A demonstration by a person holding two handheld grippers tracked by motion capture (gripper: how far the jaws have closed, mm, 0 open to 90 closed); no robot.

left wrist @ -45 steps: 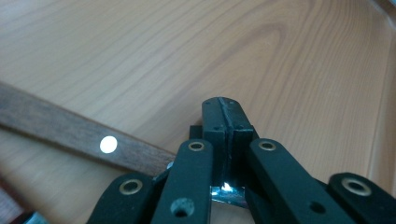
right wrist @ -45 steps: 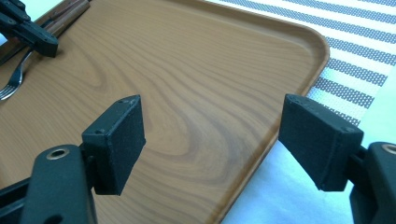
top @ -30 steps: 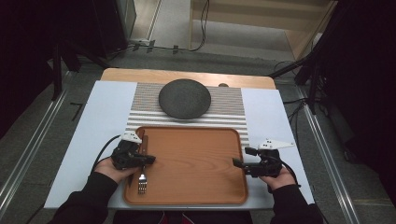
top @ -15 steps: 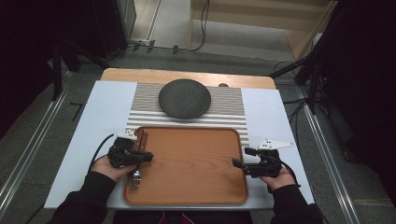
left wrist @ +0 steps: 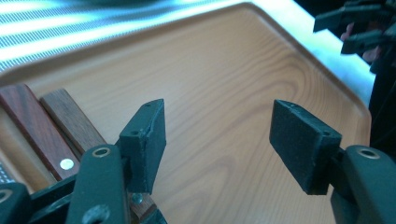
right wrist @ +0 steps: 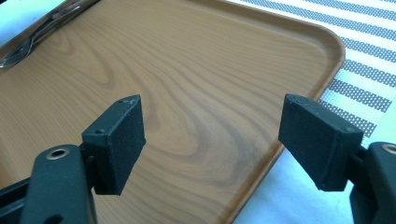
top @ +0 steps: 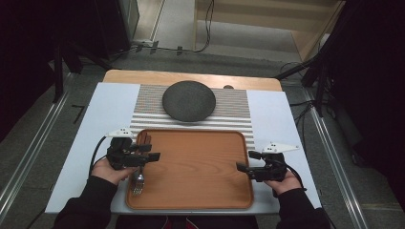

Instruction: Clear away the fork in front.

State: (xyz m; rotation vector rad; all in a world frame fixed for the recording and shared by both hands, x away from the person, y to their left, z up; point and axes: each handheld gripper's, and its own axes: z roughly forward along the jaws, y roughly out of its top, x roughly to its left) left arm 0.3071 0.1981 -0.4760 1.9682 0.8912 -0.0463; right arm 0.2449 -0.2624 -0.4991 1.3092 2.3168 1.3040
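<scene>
Covering the wooden table (top: 143, 76), a white mat (top: 95, 129) bears a striped placemat (top: 234, 102).

We hold the left hand-held gripper (top: 152, 156) low and level, pointing inward; its jaws have just been opening and stand apart with nothing between them. Our right hand-held gripper (top: 242, 161) points inward too, jaws wide and empty.

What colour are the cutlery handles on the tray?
Reddish-brown wood handles, clearest in the left gripper view.
</scene>
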